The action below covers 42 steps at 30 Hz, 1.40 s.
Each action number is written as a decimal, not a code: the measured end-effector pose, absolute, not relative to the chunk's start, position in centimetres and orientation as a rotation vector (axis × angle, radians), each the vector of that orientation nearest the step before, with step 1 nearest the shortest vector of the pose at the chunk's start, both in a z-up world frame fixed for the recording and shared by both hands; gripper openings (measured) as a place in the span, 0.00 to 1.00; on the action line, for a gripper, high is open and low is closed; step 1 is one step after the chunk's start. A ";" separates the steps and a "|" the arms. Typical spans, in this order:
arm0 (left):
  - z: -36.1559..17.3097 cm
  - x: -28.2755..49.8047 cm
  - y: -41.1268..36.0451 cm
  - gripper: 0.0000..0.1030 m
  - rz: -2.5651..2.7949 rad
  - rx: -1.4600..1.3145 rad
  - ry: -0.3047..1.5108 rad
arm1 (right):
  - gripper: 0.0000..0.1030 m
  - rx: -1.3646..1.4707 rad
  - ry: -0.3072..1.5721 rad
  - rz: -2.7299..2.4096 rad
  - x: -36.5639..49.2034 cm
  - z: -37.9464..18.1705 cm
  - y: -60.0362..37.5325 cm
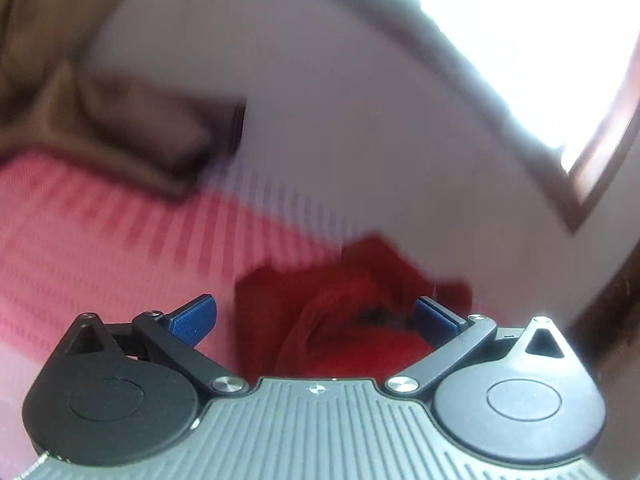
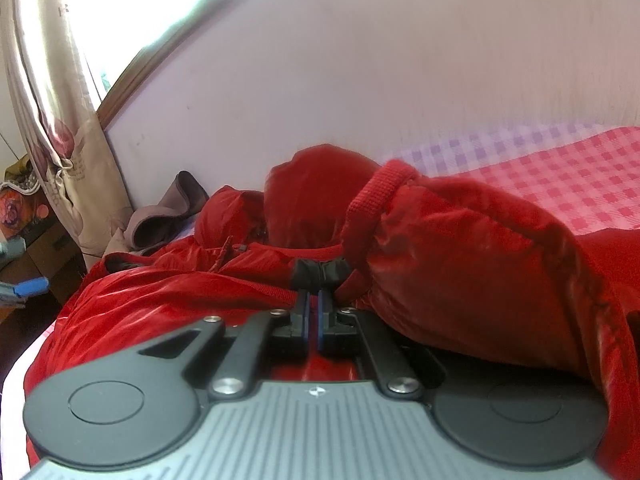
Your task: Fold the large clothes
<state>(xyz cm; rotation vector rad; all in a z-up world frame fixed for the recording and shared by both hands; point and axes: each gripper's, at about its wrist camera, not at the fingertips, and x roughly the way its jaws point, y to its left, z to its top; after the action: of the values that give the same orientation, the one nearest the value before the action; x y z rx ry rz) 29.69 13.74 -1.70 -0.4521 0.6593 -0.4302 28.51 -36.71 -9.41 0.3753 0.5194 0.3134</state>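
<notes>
1 red jacket (image 2: 460, 248), 2 grippers (image 1: 316, 316) (image 2: 314, 300), 1 curtain (image 2: 52, 92).

The jacket (image 2: 460, 248) lies on the bed (image 2: 580, 184), which stands against the wall (image 2: 360, 80). A curtain (image 2: 52, 100) hangs left; another cloth (image 2: 168, 208) lies behind the jacket.

Daylight floods in from the window (image 1: 520, 32), which blows out to pure white in both views. The left wrist view is heavily motion-smeared, sharp only on the gripper body. The right wrist view is crisp, with sheen on the red jacket (image 2: 460, 248). Fisheye bending curves the wall (image 2: 360, 80).
</notes>
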 end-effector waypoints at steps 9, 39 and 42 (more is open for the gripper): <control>-8.1 33.2 14.1 0.96 -0.629 -0.588 0.864 | 0.00 0.364 0.511 0.303 28.2 -9.3 -36.5; -8.7 32.9 9.6 0.58 -0.628 -0.468 0.814 | 0.07 0.004 0.363 0.205 24.1 -3.4 -30.8; -8.4 32.5 9.8 0.59 -0.608 -0.435 0.817 | 0.07 -0.032 0.349 0.298 23.5 -0.3 -28.7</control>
<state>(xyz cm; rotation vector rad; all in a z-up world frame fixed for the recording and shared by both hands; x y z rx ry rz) 32.51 9.80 -8.42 -0.4346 0.8167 -0.6076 23.53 -28.67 -0.32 -0.0322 0.3488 0.2981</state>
